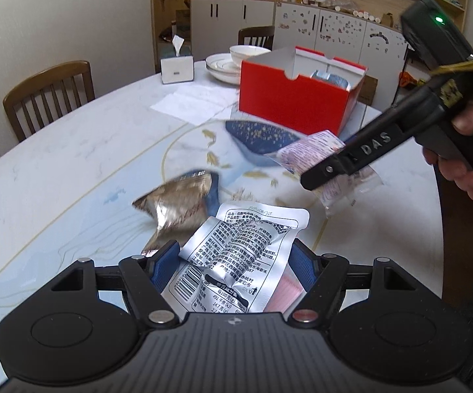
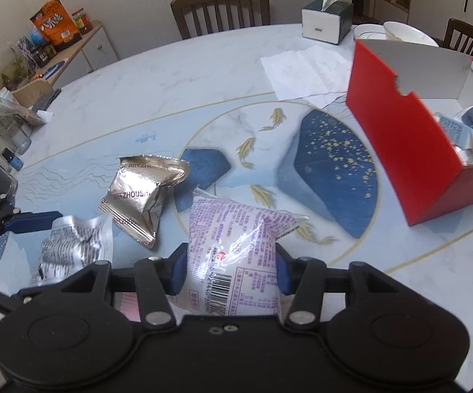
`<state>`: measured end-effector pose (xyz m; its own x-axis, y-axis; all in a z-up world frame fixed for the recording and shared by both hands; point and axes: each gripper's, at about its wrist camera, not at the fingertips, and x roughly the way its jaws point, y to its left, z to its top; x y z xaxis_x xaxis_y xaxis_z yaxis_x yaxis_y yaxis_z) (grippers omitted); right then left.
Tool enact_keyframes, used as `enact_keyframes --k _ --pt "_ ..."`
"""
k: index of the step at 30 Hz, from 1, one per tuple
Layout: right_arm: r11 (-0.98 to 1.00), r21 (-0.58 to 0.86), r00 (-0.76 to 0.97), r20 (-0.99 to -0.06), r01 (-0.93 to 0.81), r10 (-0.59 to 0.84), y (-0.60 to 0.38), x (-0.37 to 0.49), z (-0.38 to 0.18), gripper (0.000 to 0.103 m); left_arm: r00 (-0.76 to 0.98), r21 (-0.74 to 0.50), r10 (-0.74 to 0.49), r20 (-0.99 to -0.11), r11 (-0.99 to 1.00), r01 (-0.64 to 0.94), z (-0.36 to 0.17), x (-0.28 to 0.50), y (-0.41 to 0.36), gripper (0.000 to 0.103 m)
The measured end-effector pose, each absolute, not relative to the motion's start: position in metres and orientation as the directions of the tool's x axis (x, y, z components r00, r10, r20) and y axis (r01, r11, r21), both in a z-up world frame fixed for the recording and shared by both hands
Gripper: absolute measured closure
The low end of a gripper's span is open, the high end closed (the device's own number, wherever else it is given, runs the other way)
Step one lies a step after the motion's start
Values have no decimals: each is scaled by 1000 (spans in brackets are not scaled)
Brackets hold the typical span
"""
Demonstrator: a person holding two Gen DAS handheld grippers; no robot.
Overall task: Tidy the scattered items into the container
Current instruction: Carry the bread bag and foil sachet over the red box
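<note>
Nearest the left wrist camera: the left gripper (image 1: 233, 258), blue pads closed against the sides of a crumpled silver packet (image 1: 236, 245) printed in black text with a barcode. The packet stands up between the pads, clear of the table (image 1: 72, 150).

Right wrist view — the right gripper (image 2: 228, 265) is clamped on a clear-and-purple printed packet (image 2: 233, 249), barcode toward the camera, its pads pressing both flanks. From the left view the same packet (image 1: 315, 154) hangs off the table in the black fingers, a hand (image 1: 465, 150) behind on the grip.

Still lying on the table: a gold foil packet (image 2: 143, 193), wrinkled, on the blue painted patch near the centre ring, just beside the silver packet. It looks blurred in the left view (image 1: 177, 203).

Container: a red box (image 1: 295, 98) with a white interior, open at the top, standing on the far side of the table beyond both grippers. Several blue-grey packets (image 2: 469, 134) already lie inside against the far wall.

Other things — a sheet of white paper (image 2: 308, 72) flat beside the box, a tissue box (image 2: 326, 19) and stacked white bowls (image 1: 233, 60) behind, wooden chairs (image 2: 220, 6) at the table's edge.
</note>
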<state>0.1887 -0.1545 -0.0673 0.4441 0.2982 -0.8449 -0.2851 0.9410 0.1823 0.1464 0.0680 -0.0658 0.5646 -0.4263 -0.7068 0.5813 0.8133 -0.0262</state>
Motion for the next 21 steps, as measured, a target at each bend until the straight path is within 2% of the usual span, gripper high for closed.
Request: enact_keyframes --k 21 --pt "935 214 531 -777 -282 337 -272 211 -13 53 643 -15 -389 -660 862 507 -20 186 -46 31"
